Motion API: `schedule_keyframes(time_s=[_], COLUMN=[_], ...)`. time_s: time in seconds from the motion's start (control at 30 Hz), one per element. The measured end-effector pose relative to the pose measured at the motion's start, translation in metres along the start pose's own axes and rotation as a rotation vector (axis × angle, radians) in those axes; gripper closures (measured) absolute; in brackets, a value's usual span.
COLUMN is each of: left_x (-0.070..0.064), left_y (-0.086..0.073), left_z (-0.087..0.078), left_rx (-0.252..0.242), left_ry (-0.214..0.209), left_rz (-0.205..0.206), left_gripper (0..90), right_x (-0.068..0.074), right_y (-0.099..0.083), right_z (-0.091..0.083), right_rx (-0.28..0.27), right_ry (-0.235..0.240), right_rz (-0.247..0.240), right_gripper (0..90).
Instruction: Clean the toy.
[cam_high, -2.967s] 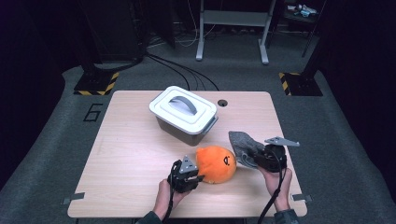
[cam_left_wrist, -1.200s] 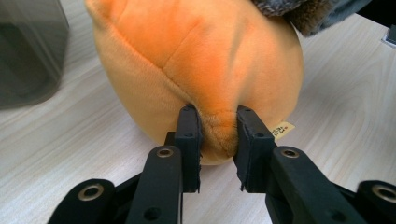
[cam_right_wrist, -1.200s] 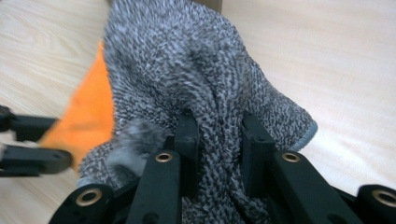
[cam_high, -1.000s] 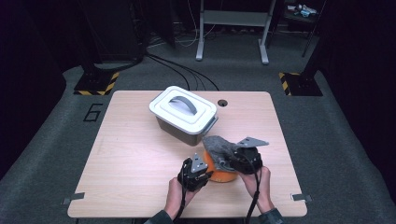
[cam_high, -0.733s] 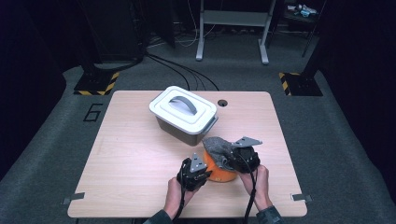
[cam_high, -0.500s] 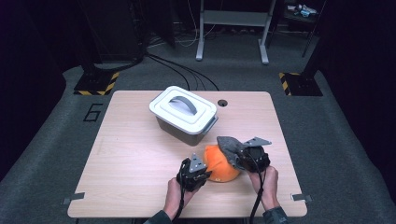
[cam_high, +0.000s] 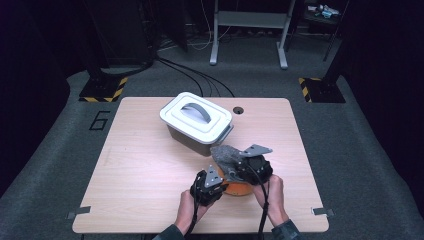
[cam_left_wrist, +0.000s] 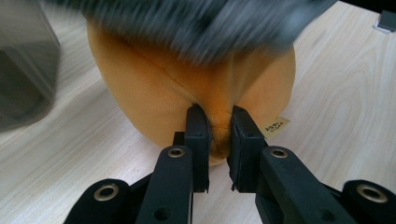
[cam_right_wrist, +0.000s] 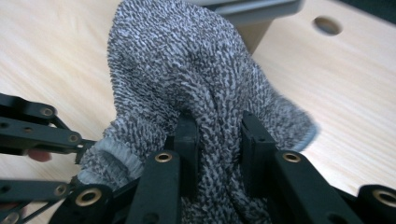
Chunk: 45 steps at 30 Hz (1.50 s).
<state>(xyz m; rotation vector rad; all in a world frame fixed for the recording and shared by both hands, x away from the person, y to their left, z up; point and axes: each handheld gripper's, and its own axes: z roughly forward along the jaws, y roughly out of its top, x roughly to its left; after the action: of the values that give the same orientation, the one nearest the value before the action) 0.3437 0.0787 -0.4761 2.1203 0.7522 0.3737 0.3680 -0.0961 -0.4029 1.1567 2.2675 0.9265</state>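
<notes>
Nearest us, our left gripper (cam_left_wrist: 215, 126) has its jaws nearly closed, pinching a fold of the orange plush toy (cam_left_wrist: 154, 88) at its near bottom edge. A small white tag (cam_left_wrist: 273, 126) sticks out of the plush just right of the jaws. The plush sits on the wooden table (cam_left_wrist: 355, 84). In the high view our left gripper (cam_high: 210, 181) is at the front edge area of the table (cam_high: 140, 170), touching the plush (cam_high: 236, 188) from its left.

Our right gripper (cam_right_wrist: 217, 126) has its jaws narrowed on a bunch of the grey knit glove (cam_right_wrist: 196, 65), clamping it. In the high view that gripper (cam_high: 239, 168) is just right of our left one, with the glove (cam_high: 223, 155) draped over the top of the plush. The glove looks blurred across the top of the left gripper view.

Farther back, a grey lidded box (cam_high: 197, 123) with a white lid and a grey handle stands near mid table, just behind the glove. A round cable hole (cam_high: 238, 110) sits in the table beside it.
</notes>
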Motion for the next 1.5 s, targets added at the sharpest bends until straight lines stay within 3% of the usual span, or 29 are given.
schedule_keyframes(time_s=[0.13, 0.27, 0.4, 0.5, 0.63, 0.73, 0.8, 0.87, 0.9, 0.97, 1.03, 1.1, 1.17, 1.27, 1.33, 1.43, 1.5], left_x=[0.003, 0.003, 0.007, 0.007, 0.008, 0.009, 0.01, 0.012, 0.012, 0.011, 0.011, 0.012, 0.013, 0.012, 0.012, 0.012, 0.012], left_y=[-0.002, -0.002, -0.004, -0.005, -0.006, -0.006, -0.006, -0.007, -0.007, -0.006, -0.007, -0.007, -0.008, -0.008, -0.008, -0.009, -0.009], left_z=[0.001, 0.001, 0.001, 0.001, 0.001, 0.001, 0.001, 0.001, 0.001, 0.001, 0.002, 0.001, 0.001, 0.0, 0.001, 0.001, 0.002], left_rx=[-0.007, -0.011, -0.015, -0.019, -0.027, -0.026, -0.024, -0.023, -0.023, -0.029, -0.029, -0.02, -0.021, -0.019, -0.02, -0.023, -0.023], left_ry=[-0.006, -0.014, -0.03, -0.03, -0.037, -0.035, -0.034, -0.038, -0.038, -0.035, -0.028, -0.024, -0.025, -0.03, -0.033, -0.025, -0.029], left_rz=[-0.03, -0.043, -0.069, -0.076, -0.092, -0.092, -0.091, -0.093, -0.093, -0.091, -0.095, -0.097, -0.106, -0.103, -0.104, -0.103, -0.105], left_gripper=[80.2, 80.2, 80.2, 80.1, 80.1, 80.0, 80.0, 79.9, 79.9, 79.9, 79.9, 79.9, 79.9, 79.9, 79.9, 79.8, 79.8], right_x=[0.008, 0.002, -0.017, -0.038, -0.063, -0.072, -0.072, -0.061, -0.061, -0.032, -0.012, 0.006, 0.008, 0.002, -0.004, -0.019, -0.03], right_y=[-0.001, -0.003, -0.011, -0.024, -0.044, -0.052, -0.051, -0.042, -0.042, -0.025, -0.018, -0.016, -0.018, -0.02, -0.023, -0.033, -0.041], right_z=[0.016, 0.013, 0.01, 0.008, 0.009, 0.007, 0.0, -0.012, -0.012, -0.015, -0.009, 0.003, 0.009, 0.009, 0.007, 0.004, 0.003], right_rx=[0.068, 0.074, 0.076, 0.062, 0.062, 0.059, 0.021, -0.04, -0.04, -0.051, -0.032, 0.006, 0.018, 0.014, 0.023, 0.028, 0.038], right_ry=[-0.077, -0.101, -0.103, -0.061, -0.057, -0.065, -0.052, -0.003, -0.003, 0.034, 0.059, 0.032, 0.013, -0.001, -0.038, -0.074, -0.072], right_rz=[-0.08, -0.071, 0.0, 0.097, 0.201, 0.237, 0.221, 0.178, 0.178, 0.083, 0.032, -0.011, -0.04, -0.006, 0.01, 0.039, 0.084], right_gripper=[71.9, 71.9, 71.7, 71.5, 71.5, 71.4, 71.4, 71.3, 71.3, 71.1, 71.0, 71.0, 71.3, 71.3, 71.3, 71.2, 71.2])
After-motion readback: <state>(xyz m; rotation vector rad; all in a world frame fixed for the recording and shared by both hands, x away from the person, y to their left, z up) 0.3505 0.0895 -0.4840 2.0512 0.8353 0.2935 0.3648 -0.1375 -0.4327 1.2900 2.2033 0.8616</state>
